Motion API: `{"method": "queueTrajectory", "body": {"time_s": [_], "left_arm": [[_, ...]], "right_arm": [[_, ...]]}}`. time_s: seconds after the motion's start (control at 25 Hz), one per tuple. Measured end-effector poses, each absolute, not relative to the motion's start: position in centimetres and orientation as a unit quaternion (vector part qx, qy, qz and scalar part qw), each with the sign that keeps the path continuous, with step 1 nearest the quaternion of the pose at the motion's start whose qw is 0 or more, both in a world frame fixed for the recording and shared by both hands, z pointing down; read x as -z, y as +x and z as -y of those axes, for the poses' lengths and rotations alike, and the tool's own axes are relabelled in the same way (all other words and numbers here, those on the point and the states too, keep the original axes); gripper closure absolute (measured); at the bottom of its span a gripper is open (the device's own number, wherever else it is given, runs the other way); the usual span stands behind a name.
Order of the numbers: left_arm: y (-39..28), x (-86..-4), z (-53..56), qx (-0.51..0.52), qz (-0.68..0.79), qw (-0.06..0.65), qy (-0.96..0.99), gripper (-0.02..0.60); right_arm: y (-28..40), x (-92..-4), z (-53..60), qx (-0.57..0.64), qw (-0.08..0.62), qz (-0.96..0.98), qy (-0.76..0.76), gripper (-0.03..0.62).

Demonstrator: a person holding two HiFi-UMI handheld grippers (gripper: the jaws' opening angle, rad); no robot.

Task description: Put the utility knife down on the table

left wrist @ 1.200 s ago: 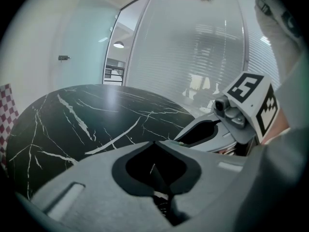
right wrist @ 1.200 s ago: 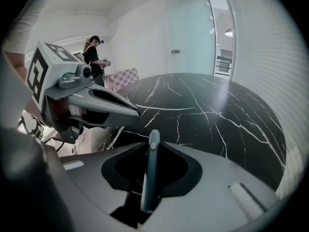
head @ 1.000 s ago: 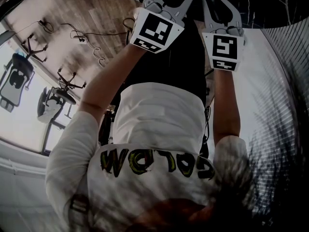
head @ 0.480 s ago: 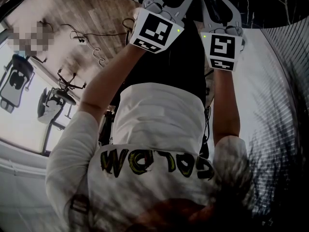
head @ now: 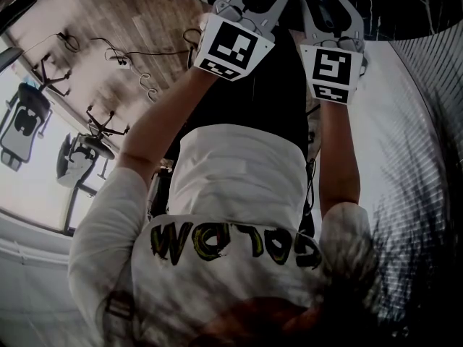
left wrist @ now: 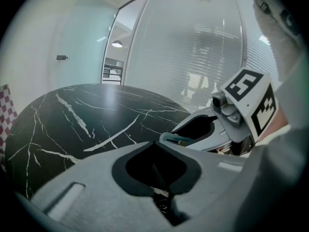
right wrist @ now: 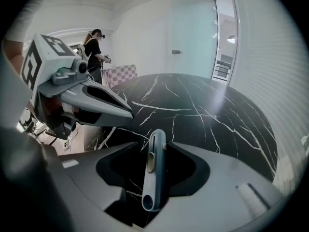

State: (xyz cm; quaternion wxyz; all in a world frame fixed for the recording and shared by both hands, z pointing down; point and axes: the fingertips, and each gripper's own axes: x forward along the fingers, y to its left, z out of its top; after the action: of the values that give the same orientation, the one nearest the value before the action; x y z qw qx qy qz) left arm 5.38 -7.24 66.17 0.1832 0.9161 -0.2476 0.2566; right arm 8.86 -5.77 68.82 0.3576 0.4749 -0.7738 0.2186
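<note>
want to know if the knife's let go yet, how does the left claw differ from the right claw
The right claw has the grey utility knife between its jaws; the left claw has nothing. The right claw's jaws stand apart and are opening; the left claw's meet at the tips. Both are grey and point down over the black marble table.

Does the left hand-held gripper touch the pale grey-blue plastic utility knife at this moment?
Apart. In the right gripper view, black marble table shows between the left hand-held gripper and the pale grey-blue plastic utility knife.
</note>
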Motion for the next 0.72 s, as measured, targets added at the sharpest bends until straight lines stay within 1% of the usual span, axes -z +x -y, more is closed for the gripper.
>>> {"method": "queueTrajectory", "body": {"time_s": [0.2, 0.4, 0.48, 0.72], "left_arm": [[5.4, -68.1, 6.3, -0.257, 0.25, 0.18, 0.916, 0.58], [5.0, -66.5, 6.2, -0.253, 0.25, 0.177, 0.918, 0.581], [5.1, -65.6, 5.0, -0.252, 0.25, 0.174, 0.919, 0.58], [5.2, -62.8, 6.4, -0.23, 0.253, 0.161, 0.926, 0.58]], "right_arm": [[9.3, -71.1, 5.0, -0.22, 0.356, 0.771, 0.48, 0.399], [9.3, -69.7, 5.2, -0.213, 0.357, 0.768, 0.487, 0.398], [9.7, -68.7, 4.1, -0.212, 0.347, 0.768, 0.495, 0.396], [9.9, -64.7, 5.5, -0.197, 0.3, 0.78, 0.513, 0.445]]}}
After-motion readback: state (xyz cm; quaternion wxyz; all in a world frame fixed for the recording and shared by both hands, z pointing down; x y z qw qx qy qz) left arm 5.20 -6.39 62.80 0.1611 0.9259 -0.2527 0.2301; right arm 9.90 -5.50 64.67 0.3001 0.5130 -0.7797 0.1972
